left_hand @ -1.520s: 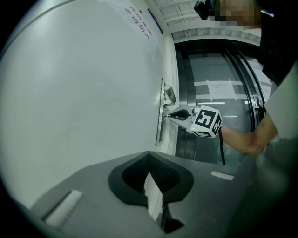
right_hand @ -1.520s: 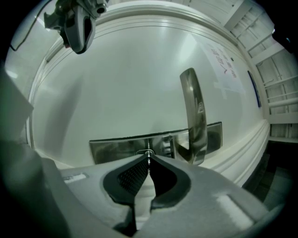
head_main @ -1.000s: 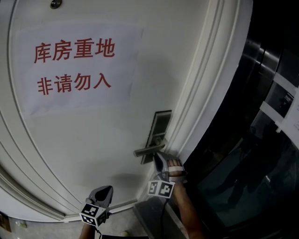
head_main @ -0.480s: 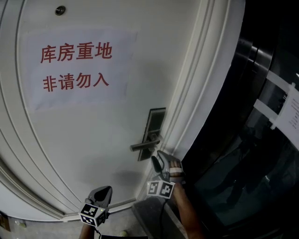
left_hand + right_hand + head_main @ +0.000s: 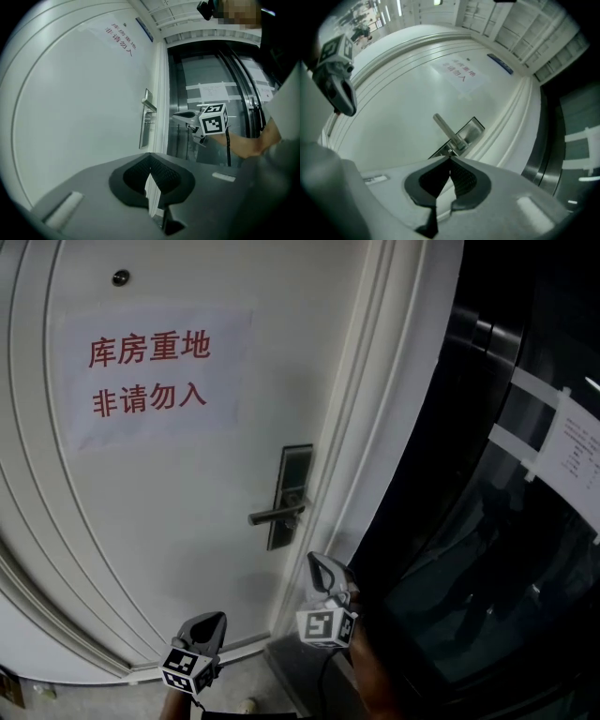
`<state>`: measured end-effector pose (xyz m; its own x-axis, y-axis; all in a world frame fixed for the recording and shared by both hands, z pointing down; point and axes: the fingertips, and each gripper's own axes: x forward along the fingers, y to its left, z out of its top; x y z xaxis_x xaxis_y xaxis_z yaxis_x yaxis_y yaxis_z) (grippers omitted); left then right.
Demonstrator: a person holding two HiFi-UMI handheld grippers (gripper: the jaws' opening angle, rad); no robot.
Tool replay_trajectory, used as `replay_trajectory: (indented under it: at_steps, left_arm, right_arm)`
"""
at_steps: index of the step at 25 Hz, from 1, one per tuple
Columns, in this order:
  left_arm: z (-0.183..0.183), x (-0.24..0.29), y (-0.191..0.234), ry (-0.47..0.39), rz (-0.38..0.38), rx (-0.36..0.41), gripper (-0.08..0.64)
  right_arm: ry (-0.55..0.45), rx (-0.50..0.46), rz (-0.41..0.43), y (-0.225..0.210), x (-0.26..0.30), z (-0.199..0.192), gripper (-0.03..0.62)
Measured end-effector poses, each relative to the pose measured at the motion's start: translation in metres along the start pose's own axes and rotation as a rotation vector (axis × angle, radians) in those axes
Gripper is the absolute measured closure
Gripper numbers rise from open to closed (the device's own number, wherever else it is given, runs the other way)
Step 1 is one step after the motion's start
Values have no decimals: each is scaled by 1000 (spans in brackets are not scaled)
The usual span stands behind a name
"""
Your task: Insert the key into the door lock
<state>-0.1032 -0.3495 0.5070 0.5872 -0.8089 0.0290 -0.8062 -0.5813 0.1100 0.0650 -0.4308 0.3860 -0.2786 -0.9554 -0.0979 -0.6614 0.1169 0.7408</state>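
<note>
A lock plate (image 5: 296,470) with a lever handle (image 5: 275,514) and a paper notice (image 5: 150,376) in red print are carried by the white door (image 5: 169,521).

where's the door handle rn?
Head view, centre: the door handle sticks out leftward from the dark lock plate near the white door's right edge, below and right of the paper notice.

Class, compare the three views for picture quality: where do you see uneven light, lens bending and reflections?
Head view: the white door is evenly lit and its red-lettered sign is sharp, while the glossy panels at right are dark with faint reflections. Left gripper view: fisheye, with black corners and the door bulging into a curve. Right gripper view: the same bending, though the door handle is fairly sharp.
</note>
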Motion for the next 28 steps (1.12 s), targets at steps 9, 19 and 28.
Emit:
replay_trajectory:
  at_steps: [9, 19, 28]
  left_arm:
    - [17, -29, -38, -52, 10, 30, 557]
    - [17, -66, -79, -70, 34, 50, 557]
    - [14, -92, -114, -83, 38, 62, 557]
  right_arm:
    - [-46, 475, 25, 1, -71, 0, 591]
    - [-15, 671, 52, 19, -149, -19, 592]
    - [7, 726, 74, 37, -202, -31, 592]
